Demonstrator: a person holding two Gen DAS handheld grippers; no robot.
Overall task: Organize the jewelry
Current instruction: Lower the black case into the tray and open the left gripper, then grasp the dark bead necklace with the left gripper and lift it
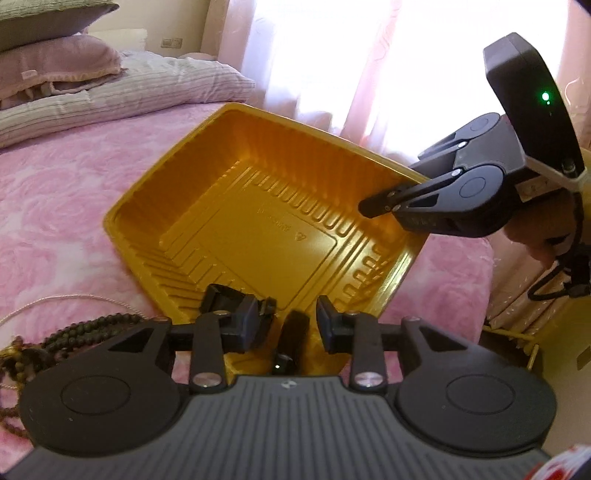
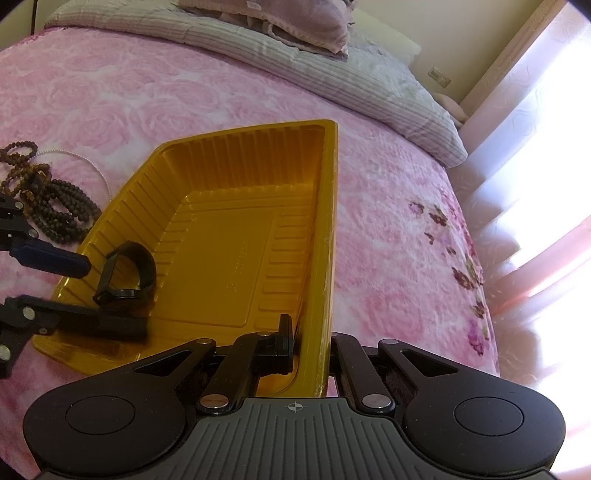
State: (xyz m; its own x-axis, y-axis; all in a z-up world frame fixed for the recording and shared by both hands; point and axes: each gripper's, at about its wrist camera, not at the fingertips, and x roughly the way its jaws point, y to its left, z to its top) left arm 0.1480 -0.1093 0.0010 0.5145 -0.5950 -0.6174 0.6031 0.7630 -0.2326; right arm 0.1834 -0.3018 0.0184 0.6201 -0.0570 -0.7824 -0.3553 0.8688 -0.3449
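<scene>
Watch (image 2: 127, 275), black, lies inside the yellow tray's (image 2: 207, 166) near corner, between the parted left claw (image 2: 114, 297), which grips nothing. Right claw (image 2: 312, 345) pinches the tray's rim; keep it steady, and fetch the beads (image 2: 55, 206) on the bed (image 2: 221, 88).

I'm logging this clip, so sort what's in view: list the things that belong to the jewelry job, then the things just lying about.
Belongs to the job:
- yellow plastic tray
- black wristwatch, in the tray
- dark bead necklaces
- thin pale chain
- left gripper
- right gripper, clamped on the tray rim

Just lying about:
- pink bedspread
- pillows
- curtains
</scene>
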